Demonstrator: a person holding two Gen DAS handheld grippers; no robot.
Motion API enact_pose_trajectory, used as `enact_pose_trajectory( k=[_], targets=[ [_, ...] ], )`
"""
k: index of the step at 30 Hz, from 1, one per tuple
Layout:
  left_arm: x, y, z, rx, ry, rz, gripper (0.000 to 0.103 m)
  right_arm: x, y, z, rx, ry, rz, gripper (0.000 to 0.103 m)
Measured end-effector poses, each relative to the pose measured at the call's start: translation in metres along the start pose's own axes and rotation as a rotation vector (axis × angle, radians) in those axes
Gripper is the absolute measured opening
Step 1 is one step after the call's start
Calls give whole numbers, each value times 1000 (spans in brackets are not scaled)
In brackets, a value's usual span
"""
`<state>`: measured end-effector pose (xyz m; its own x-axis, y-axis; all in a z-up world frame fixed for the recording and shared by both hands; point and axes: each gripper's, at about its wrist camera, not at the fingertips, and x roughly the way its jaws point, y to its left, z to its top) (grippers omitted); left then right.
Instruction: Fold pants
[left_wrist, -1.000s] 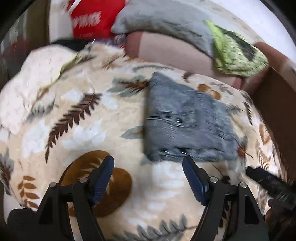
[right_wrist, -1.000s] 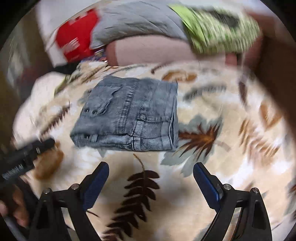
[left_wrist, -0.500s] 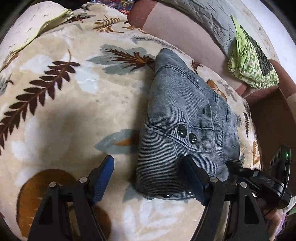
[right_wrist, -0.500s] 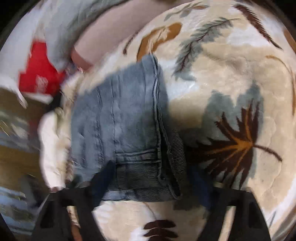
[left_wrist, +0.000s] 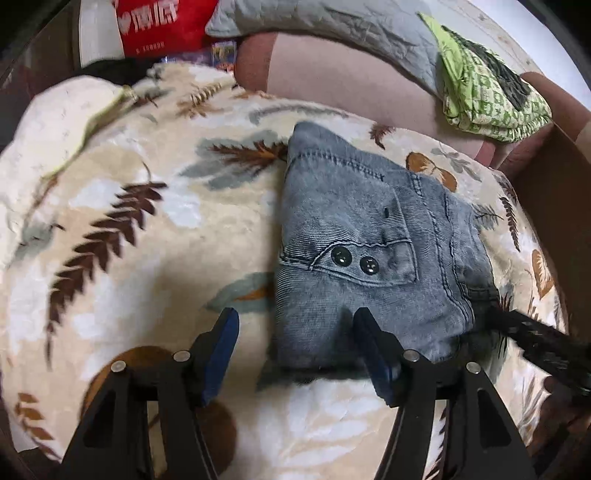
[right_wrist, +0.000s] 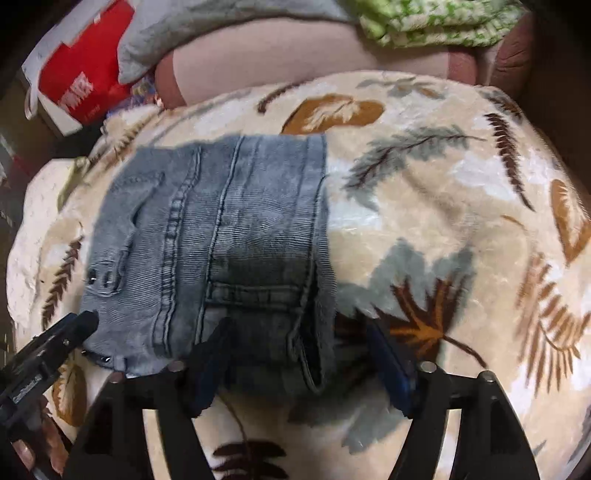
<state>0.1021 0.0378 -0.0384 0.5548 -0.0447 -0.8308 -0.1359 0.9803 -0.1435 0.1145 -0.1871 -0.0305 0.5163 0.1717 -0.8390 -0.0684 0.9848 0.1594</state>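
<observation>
Folded grey jeans (left_wrist: 369, 258) lie on a leaf-print blanket (left_wrist: 147, 221); left gripper (left_wrist: 295, 332) closing, right gripper (right_wrist: 299, 350) opening, both straddling the near edge unpinched; green cloth (left_wrist: 487, 85) behind.

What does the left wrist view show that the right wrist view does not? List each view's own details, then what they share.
Left wrist only: two dark round buttons on a pocket flap, and a brown cardboard box wall.

Right wrist only: the folded side edge of the pants, lying between the right gripper's opening jaws.

Both: the folded grey-blue corduroy pants, the cream leaf-print fleece blanket, a red bag, a green patterned cloth.
</observation>
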Motion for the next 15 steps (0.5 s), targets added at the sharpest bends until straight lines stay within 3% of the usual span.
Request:
enact_pose_trajectory(
  k=[6,15],
  targets=[
    [-34,0,-22,24,-73,31,67,-53,15,-45,-90,-131,-27,81],
    [-60,-13,-43,50,-115,34,67,-59,47,-88,-206,-201,-73,84]
  ],
)
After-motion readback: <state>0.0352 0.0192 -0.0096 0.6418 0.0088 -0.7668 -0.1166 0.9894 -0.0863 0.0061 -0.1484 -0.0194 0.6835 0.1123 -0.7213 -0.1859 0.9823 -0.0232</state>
